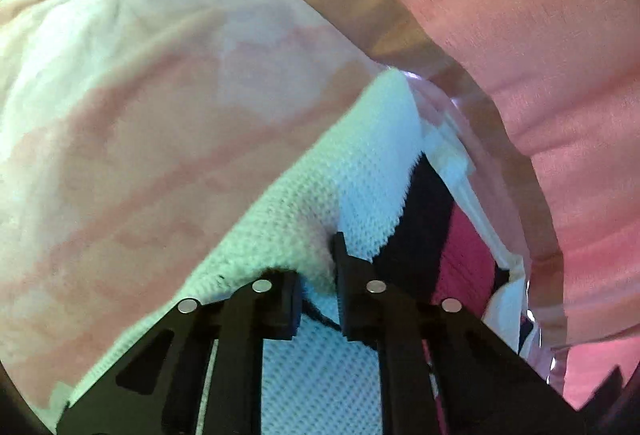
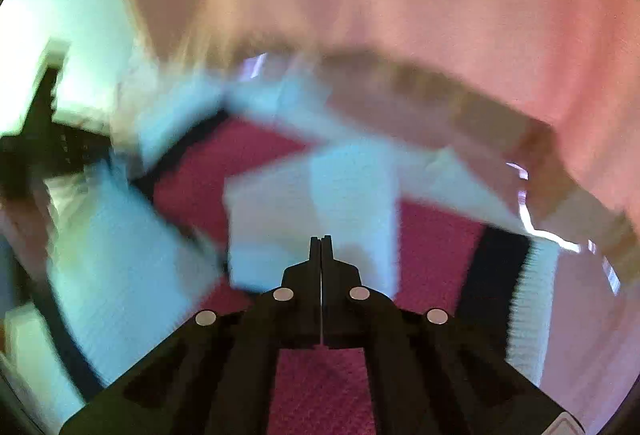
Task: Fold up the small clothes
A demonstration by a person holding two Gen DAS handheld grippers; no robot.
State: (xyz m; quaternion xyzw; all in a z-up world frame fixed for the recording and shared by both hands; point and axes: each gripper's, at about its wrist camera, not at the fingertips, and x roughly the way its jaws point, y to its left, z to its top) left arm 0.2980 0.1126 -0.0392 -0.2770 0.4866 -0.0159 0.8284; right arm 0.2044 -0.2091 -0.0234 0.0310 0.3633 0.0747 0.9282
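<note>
A small knit garment, white with black and magenta bands, fills the low middle of the left wrist view [image 1: 360, 171]. My left gripper [image 1: 320, 275] is shut on a bunched fold of its white knit. In the blurred right wrist view the same garment [image 2: 344, 195] lies spread with magenta [image 2: 432, 255] and black parts under my right gripper [image 2: 321, 241], whose jaws are pressed together with nothing visible between them. The left gripper's black body [image 2: 36, 147] shows at the left edge there.
A pale pink cloth pile [image 1: 140, 95] lies left of the garment. A pink surface [image 1: 540, 35] with a brown edge band [image 1: 380, 23] rises behind. A glossy clear plastic edge [image 2: 532, 227] sits at the right.
</note>
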